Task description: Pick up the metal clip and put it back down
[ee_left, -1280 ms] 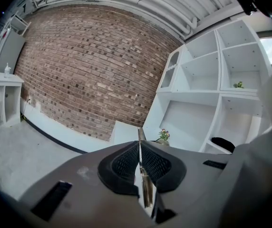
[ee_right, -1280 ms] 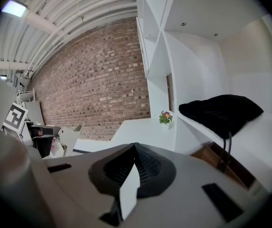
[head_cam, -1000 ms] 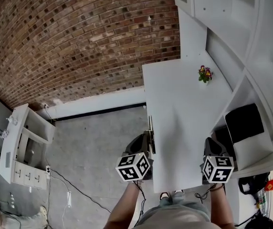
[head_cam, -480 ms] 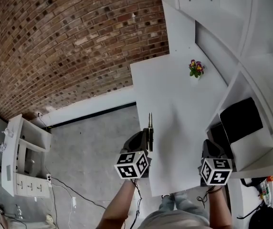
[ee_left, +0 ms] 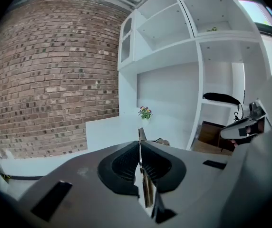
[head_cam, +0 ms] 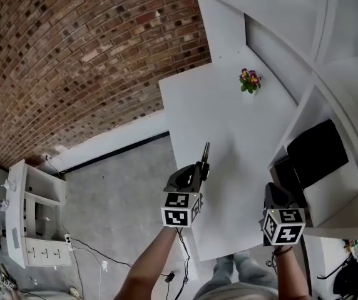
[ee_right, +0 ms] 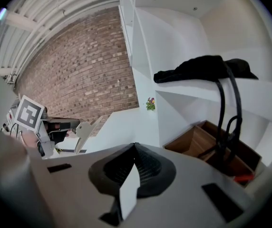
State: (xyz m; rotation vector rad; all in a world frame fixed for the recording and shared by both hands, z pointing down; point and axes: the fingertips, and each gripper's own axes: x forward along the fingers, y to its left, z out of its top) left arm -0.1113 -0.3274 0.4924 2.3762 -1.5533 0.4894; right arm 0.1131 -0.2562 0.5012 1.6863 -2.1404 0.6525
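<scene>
A thin metal clip point(head_cam: 204, 153) sticks forward out of my left gripper point(head_cam: 199, 167), which is shut on it above the left part of the white table point(head_cam: 235, 117). In the left gripper view the clip point(ee_left: 141, 136) shows edge-on between the closed jaws of the left gripper point(ee_left: 139, 148). My right gripper point(head_cam: 274, 190) hovers at the table's near right corner, shut with nothing in it. From the right gripper view, the clip point(ee_right: 85, 130) juts from the left gripper point(ee_right: 72, 125) over the table; the right gripper's point(ee_right: 135, 149) jaws meet.
A small pot of flowers point(head_cam: 249, 80) stands at the table's far right. White shelves rise on the right, with a black box point(head_cam: 317, 152) in one bay and black headphones point(ee_right: 207, 68) on a shelf. A brick wall point(head_cam: 72, 55) and a white cabinet point(head_cam: 32, 199) lie left.
The left gripper has come off the table's left edge with the clip, moving right over the tabletop; the clip now points up and to the right. The right gripper has stayed put.
</scene>
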